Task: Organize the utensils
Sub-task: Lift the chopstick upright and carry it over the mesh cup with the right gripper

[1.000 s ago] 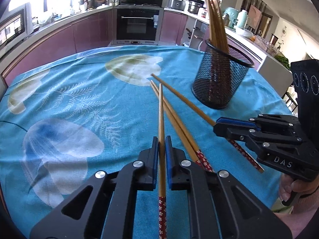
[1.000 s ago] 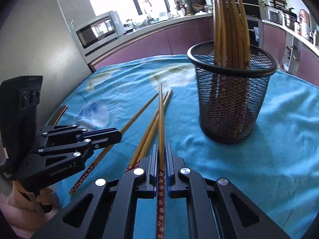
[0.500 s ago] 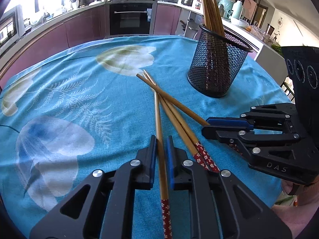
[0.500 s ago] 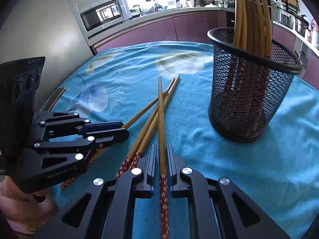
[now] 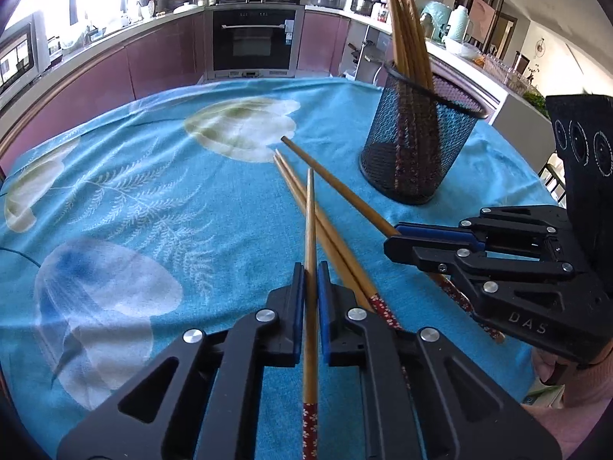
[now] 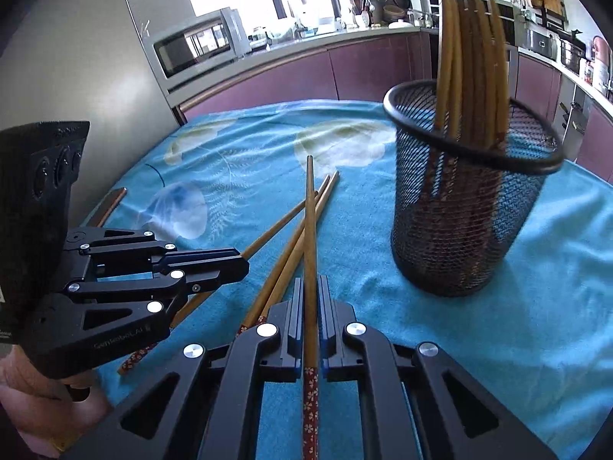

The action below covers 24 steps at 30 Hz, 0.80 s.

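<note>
Both grippers clamped: left gripper [image 5: 311, 268] and right gripper [image 6: 311, 281] each on one chopstick [image 5: 310, 226]. Recommend lifting clear, tilting upright over mesh holder [image 6: 471, 214].

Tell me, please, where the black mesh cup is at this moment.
The mesh cup stands upright on the blue tablecloth at the right of both views, just beyond the loose chopsticks, with a bundle of chopsticks in it.

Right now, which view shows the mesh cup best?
Right wrist view: the mesh cup is close and large, rim and upright chopsticks clear. Left wrist view shows it smaller and farther off, whole, at upper right.
</note>
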Each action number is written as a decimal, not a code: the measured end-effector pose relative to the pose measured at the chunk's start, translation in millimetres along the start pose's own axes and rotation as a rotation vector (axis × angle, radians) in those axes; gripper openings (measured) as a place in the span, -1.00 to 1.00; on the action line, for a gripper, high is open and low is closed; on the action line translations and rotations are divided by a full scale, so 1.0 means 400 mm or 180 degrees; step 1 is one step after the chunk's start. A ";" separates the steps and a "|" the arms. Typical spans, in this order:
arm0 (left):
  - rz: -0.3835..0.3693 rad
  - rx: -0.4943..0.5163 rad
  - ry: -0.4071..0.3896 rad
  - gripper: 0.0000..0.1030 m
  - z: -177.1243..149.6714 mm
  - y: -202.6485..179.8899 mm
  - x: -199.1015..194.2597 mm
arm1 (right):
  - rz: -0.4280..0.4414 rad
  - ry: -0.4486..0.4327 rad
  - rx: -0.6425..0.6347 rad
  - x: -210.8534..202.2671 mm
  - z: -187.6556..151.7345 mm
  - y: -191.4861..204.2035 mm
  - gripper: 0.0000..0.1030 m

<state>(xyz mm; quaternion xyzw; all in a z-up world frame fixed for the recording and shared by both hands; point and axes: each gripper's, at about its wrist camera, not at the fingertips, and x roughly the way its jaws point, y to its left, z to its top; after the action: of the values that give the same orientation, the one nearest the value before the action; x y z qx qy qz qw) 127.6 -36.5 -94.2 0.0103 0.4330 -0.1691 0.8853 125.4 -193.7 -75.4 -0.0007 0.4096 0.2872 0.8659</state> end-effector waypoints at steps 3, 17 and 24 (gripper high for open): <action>-0.0065 0.0023 -0.0126 -0.86 0.014 -0.007 -0.037 | 0.0042 -0.0133 0.0011 -0.040 0.005 -0.002 -0.89; -0.0504 0.0103 -0.0532 -0.86 0.066 -0.053 -0.196 | 0.0220 -0.0503 0.0046 -0.159 0.026 -0.017 -0.89; -0.0670 0.0113 -0.0677 -0.86 0.090 -0.060 -0.257 | 0.0210 -0.0689 0.0061 -0.201 0.046 -0.040 -0.89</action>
<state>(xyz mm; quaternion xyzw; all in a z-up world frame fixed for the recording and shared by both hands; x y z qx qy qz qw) 89.3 -35.3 10.4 -0.0374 0.3323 -0.2688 0.9033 106.3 -242.7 -9.7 0.0521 0.3162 0.3100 0.8951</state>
